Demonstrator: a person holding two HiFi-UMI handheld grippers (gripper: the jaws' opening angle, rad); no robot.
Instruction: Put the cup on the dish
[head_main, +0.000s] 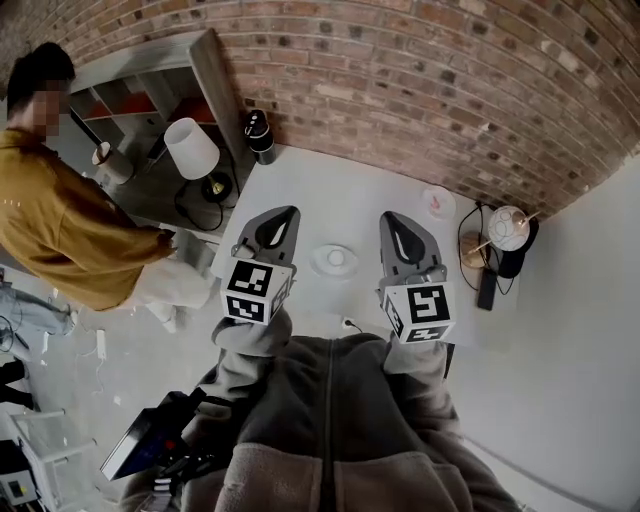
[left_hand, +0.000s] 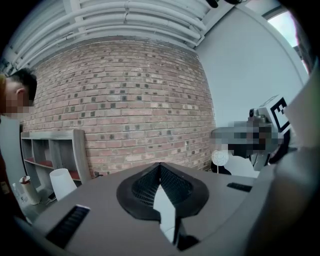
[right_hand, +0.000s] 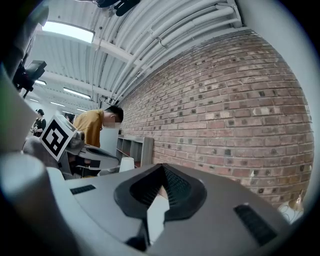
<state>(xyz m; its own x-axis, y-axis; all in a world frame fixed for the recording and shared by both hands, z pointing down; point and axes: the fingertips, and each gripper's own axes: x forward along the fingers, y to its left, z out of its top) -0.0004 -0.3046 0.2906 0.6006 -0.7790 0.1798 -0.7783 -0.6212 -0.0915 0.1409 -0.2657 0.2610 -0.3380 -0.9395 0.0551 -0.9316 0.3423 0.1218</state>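
Blurring together: white cup (head_main: 337, 257), dish (head_main: 318, 263), table (head_main: 330, 195)

Even soft light, fisheye-warped edges

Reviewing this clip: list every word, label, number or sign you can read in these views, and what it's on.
No readable words or numbers in any view.
Left marker cube and right marker cube: black-and-white square codes only, no letters.
Small white disc near the brick wall: a pink mark, too small to read.
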